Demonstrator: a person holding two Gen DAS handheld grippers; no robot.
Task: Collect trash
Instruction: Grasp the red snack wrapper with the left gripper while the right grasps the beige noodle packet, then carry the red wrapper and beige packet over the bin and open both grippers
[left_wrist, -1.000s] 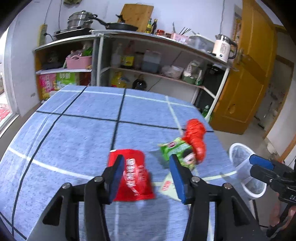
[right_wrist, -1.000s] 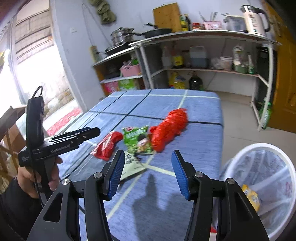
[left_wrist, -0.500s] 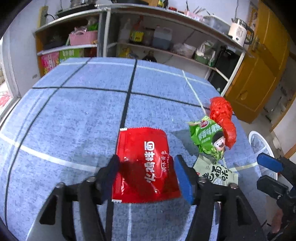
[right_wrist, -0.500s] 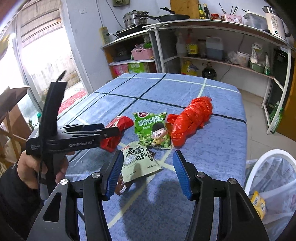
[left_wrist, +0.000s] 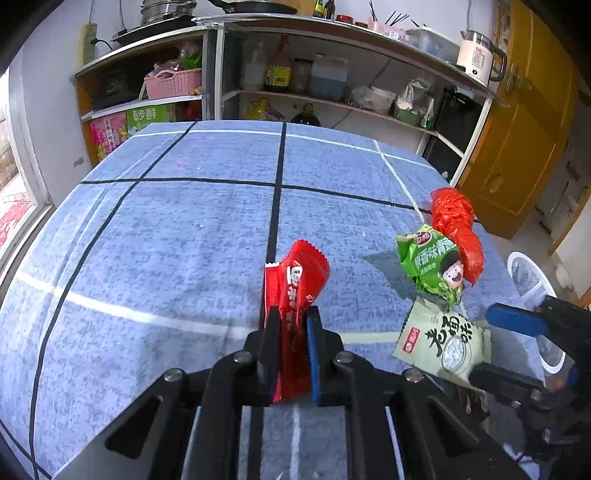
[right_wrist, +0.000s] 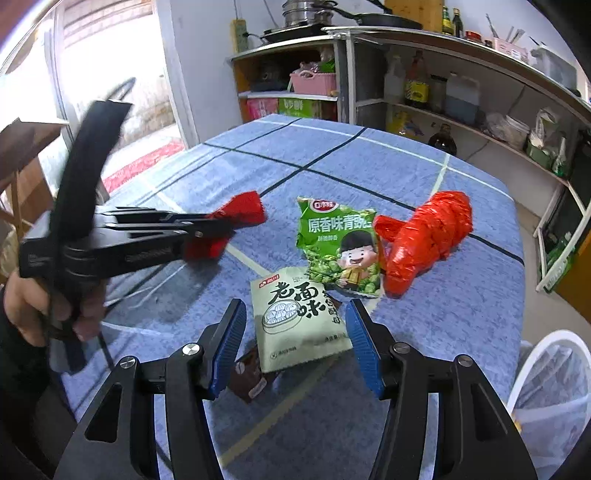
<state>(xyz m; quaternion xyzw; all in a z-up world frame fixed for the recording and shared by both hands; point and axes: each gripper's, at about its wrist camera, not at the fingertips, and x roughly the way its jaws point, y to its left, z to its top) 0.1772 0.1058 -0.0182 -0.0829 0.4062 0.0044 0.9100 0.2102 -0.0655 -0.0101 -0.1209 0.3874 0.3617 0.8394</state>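
Note:
My left gripper (left_wrist: 290, 321) is shut on a red snack wrapper (left_wrist: 301, 280), which stands crumpled between the pads just above the blue tablecloth; it also shows in the right wrist view (right_wrist: 236, 218). My right gripper (right_wrist: 295, 332) is open around a pale green packet (right_wrist: 299, 321) lying flat, with a brown wrapper (right_wrist: 249, 376) under its near corner. Beyond lie a bright green pea snack bag (right_wrist: 340, 247) and a crumpled red plastic bag (right_wrist: 428, 232). In the left wrist view the pale packet (left_wrist: 443, 339), green bag (left_wrist: 432, 262) and red bag (left_wrist: 456, 225) lie to the right.
A white mesh trash bin (right_wrist: 550, 402) stands on the floor off the table's right edge, also seen in the left wrist view (left_wrist: 528, 277). Metal shelves (left_wrist: 332, 85) with bottles, pots and a kettle stand behind the table. A yellow door (left_wrist: 524, 129) is at right.
My left gripper has closed on the red wrapper and raised it off the cloth. My right gripper has moved forward over the pale green packet, still open.

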